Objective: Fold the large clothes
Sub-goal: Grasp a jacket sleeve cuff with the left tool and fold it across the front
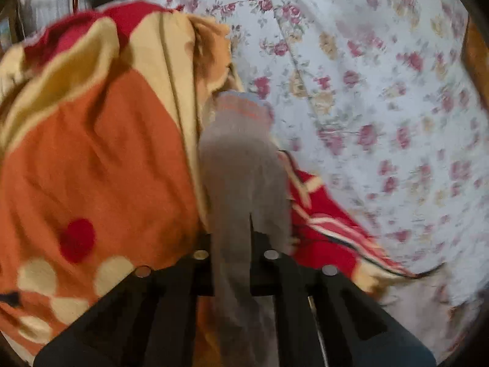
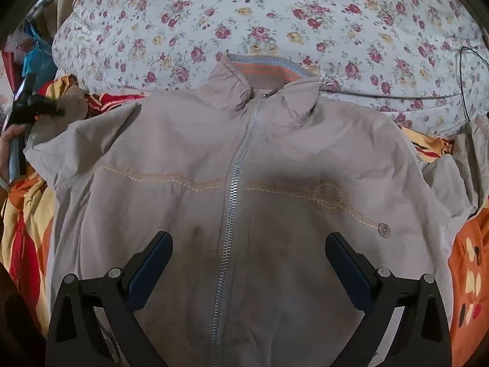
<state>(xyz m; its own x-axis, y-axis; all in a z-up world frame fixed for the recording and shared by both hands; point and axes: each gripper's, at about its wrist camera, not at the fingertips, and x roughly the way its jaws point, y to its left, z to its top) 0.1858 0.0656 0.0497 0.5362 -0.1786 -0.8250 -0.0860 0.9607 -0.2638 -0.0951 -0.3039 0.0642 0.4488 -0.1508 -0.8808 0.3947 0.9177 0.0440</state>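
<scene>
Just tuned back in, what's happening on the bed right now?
A beige zip-up jacket lies front up and zipped on an orange and red patterned blanket over the floral bedsheet. The left gripper is shut on the jacket's sleeve, near its striped cuff. The right gripper hovers open above the jacket's lower front, holding nothing. No fold shows on the body yet.

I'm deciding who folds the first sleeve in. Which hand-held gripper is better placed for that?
Left. The left hand-held gripper is already shut on the jacket's sleeve, out at the jacket's side. The right hand-held gripper is open above the zipper, holding nothing.
</scene>
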